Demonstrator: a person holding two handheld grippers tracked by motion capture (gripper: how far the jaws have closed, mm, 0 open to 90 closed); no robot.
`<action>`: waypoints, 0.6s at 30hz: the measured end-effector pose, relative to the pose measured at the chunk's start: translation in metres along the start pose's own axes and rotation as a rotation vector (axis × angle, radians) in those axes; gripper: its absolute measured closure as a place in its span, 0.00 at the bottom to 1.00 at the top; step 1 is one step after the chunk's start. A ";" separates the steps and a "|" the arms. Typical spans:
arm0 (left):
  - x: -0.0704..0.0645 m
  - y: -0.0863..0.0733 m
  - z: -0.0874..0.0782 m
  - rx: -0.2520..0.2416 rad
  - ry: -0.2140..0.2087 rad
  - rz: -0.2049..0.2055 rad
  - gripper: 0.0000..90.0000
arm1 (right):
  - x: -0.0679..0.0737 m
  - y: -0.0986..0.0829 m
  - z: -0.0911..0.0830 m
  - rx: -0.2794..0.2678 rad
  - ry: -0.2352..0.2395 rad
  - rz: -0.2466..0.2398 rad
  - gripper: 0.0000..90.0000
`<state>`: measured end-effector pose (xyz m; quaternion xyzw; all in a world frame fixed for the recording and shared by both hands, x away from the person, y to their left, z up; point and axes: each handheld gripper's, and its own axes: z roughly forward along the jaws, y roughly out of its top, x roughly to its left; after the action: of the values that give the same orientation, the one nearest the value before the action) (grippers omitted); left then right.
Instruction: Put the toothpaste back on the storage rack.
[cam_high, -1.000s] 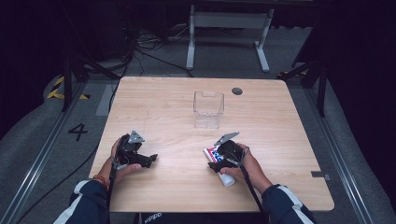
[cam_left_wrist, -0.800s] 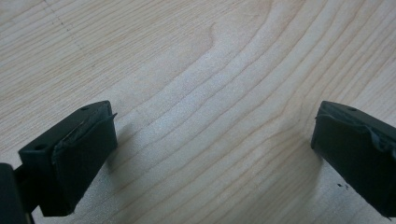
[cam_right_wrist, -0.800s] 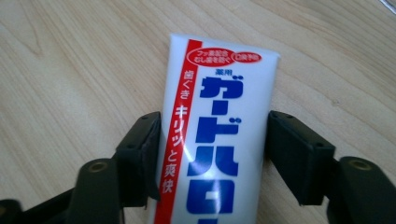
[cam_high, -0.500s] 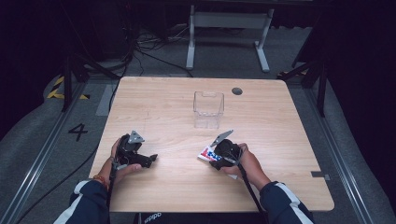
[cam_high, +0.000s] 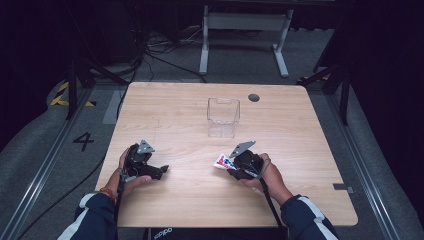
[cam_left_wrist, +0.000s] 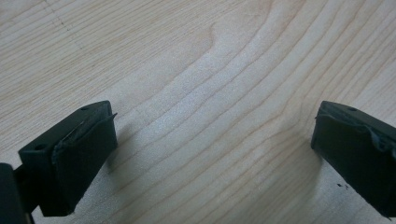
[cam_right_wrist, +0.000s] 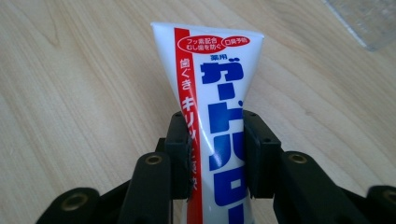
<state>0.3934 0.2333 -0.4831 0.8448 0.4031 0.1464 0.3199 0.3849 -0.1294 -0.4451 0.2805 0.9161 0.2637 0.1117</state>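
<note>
Right claw (cam_right_wrist: 216, 154) is clamped on the toothpaste tube (cam_right_wrist: 212, 93) mid-body. Tube looks light, soft & squishy, so grip gently. Left claw (cam_left_wrist: 210, 154) is wide apart, w/ nothing in it.

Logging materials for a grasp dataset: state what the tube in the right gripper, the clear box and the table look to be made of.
Tube: likely soft glossy plastic, flat crimped end, printed white, red and blue.
Clear box: seemingly rigid transparent plastic; the table shows through.
Table: pale wood or wood-look laminate, matte, with visible grain.
</note>
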 end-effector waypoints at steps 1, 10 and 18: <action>0.000 0.000 0.000 -0.001 0.000 0.000 0.01 | -0.001 -0.001 -0.001 -0.012 -0.006 0.004 0.76; 0.000 0.000 0.000 0.002 0.000 0.002 0.01 | -0.015 -0.006 -0.021 -0.109 -0.010 0.045 0.77; 0.000 0.000 0.000 -0.001 0.001 0.000 0.01 | -0.028 -0.011 -0.043 -0.233 -0.046 0.081 0.77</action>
<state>0.3934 0.2332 -0.4831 0.8447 0.4030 0.1469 0.3203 0.3881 -0.1713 -0.4134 0.3085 0.8643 0.3664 0.1537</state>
